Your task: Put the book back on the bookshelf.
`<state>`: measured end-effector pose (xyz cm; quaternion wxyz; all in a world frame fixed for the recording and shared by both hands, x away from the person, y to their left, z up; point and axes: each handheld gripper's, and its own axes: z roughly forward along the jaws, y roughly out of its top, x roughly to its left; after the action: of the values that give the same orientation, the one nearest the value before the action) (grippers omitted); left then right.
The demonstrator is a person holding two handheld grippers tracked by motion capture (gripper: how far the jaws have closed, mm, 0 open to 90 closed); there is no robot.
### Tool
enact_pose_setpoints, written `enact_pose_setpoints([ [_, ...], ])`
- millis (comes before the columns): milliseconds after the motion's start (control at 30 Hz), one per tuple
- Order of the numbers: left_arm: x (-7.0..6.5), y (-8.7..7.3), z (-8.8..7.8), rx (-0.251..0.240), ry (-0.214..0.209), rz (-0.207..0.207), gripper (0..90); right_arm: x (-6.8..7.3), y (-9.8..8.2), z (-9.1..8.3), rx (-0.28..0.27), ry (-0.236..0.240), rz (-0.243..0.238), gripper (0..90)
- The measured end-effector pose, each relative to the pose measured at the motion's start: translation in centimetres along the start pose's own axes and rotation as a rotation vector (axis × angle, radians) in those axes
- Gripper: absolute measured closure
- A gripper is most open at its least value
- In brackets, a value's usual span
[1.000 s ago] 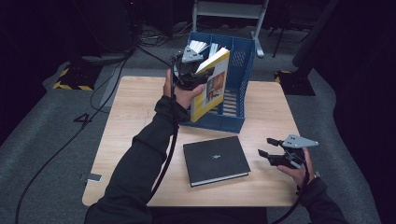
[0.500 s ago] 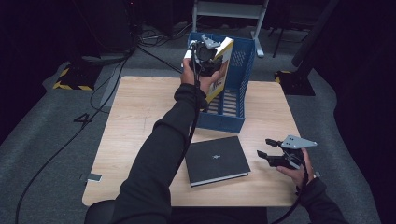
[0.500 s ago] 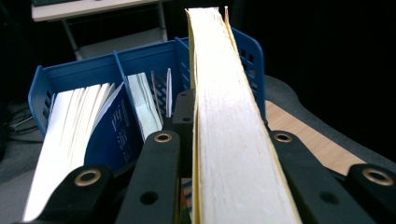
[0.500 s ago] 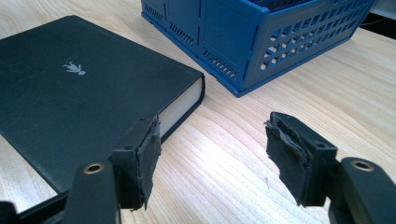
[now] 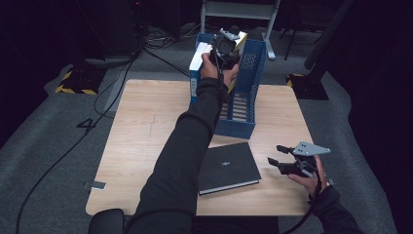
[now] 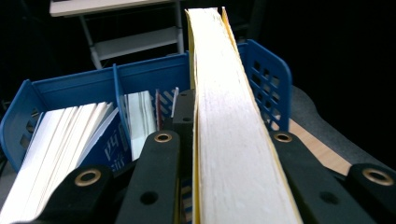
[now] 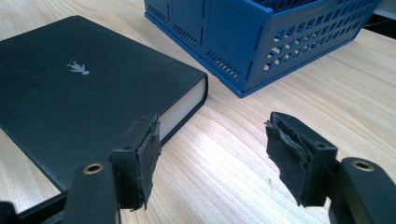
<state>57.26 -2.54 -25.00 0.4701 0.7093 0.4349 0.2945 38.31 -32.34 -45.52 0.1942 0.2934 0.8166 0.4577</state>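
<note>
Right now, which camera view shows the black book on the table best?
The high view: the whole black book lies flat on the table, unobstructed. The right gripper view shows its cover and page edge close up, cropped; the left gripper view looks elsewhere.

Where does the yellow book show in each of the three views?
High view: yellow book at top centre, held over the blue rack.
Left gripper view: yellow book runs up the middle, page edge facing the camera.
Right gripper view: not in it.
Shared landmark: the blue rack, in all three.
</note>
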Motion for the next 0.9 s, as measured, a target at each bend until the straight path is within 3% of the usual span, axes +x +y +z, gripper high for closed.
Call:
enact_pose_setpoints([
  [100, 0.0, -0.1, 0.8, -0.004, 0.015, -0.029, 75.1, 0.1, 0.0, 0.0, 0.002, 0.000, -0.006, 35.4],
  [400, -0.7, -1.4, 3.0, 0.004, 0.050, -0.029, 75.0, 0.1, 0.0, 0.0, 0.001, 0.002, -0.013, 35.6],
  [500, -0.8, -1.9, 3.5, 0.000, 0.057, -0.025, 75.1, 0.1, 0.0, 0.0, 0.005, -0.001, -0.019, 35.6],
  [900, -1.3, -4.1, 4.6, -0.022, 0.080, -0.079, 74.9, 0.4, 0.1, 0.1, 0.012, 0.002, -0.034, 36.0],
])
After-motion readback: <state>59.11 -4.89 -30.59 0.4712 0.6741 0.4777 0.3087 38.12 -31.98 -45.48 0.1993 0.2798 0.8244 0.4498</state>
